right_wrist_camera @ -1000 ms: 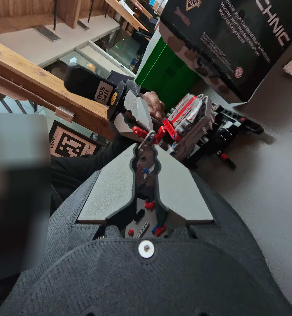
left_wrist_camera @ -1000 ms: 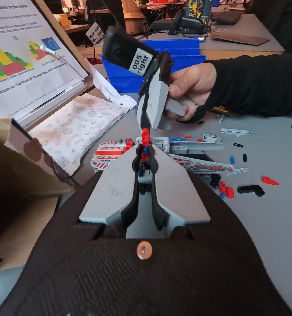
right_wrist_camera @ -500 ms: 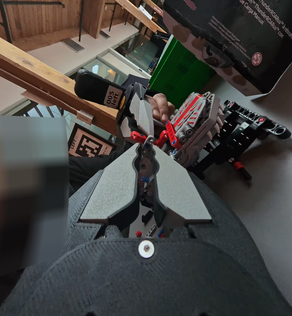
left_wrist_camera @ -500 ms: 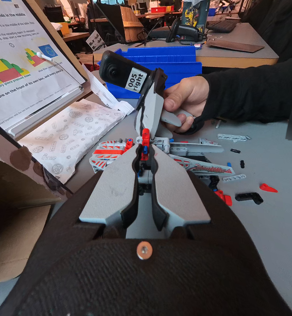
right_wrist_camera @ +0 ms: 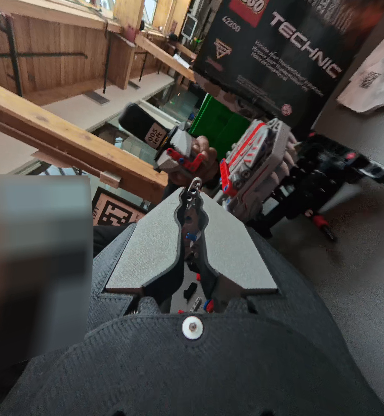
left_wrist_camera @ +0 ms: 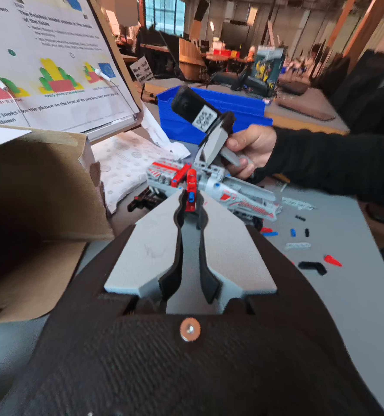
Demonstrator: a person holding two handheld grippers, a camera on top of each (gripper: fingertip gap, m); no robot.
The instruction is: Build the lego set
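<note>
Left gripper (left_wrist_camera: 190, 198): my jaws pinch a red angled plastic beam (left_wrist_camera: 190, 190).
Right gripper (right_wrist_camera: 192, 198): clamps a grey holed beam (right_wrist_camera: 193, 188), long axis forward.
Relation: part-built grey-and-red model (right_wrist_camera: 254, 162) just right of both.

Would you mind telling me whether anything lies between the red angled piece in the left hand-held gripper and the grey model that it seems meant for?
Nothing visible does. The left hand-held gripper holds the red angled piece just short of the grey model, with open air between them in both views; the right hand-held gripper grips a grey beam beside that gap.
</note>
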